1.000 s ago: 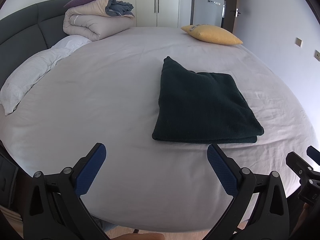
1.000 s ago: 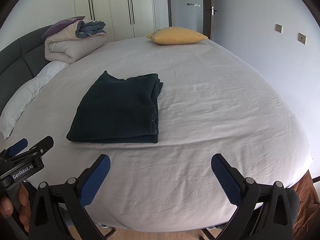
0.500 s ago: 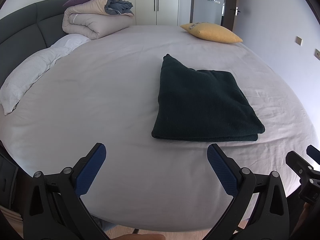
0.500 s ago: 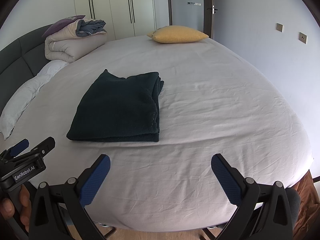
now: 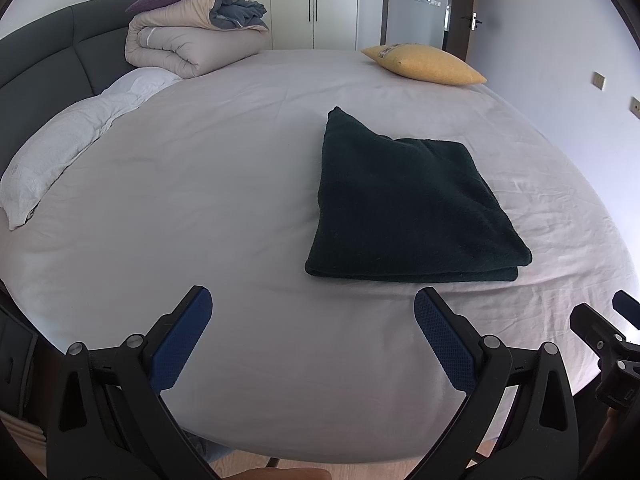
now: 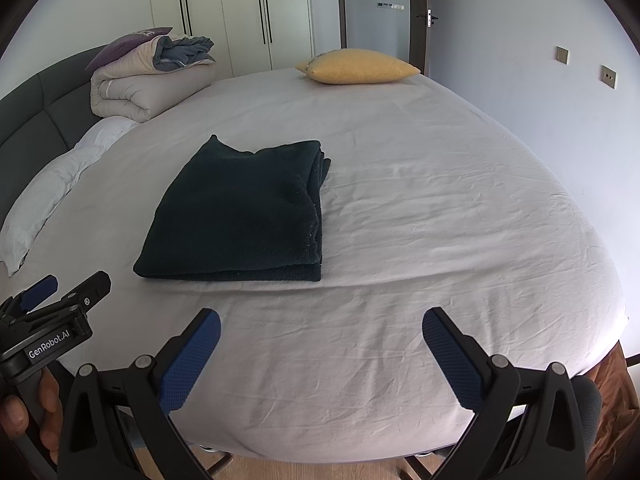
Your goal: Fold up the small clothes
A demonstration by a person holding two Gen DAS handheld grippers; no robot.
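Dark green knit garment (image 5: 404, 204) lies folded into a flat rectangle on the bed sheet (image 5: 200, 200), nearer the foot edge than the headboard (image 5: 36, 64), roughly mid-width. Stacked layers visible along its right side in the right wrist view (image 6: 244, 216).

Left gripper (image 5: 312, 320): fingers spread wide, blue pads empty, held over the foot edge, short of the garment. Right gripper (image 6: 320, 336): also spread wide, nothing between the pads, over the foot edge and to the right of the garment.

Yellow pillow (image 6: 356, 66) at the far edge. Rolled duvet (image 5: 188, 40) against the headboard; white pillow (image 5: 60, 152) along the headboard edge.
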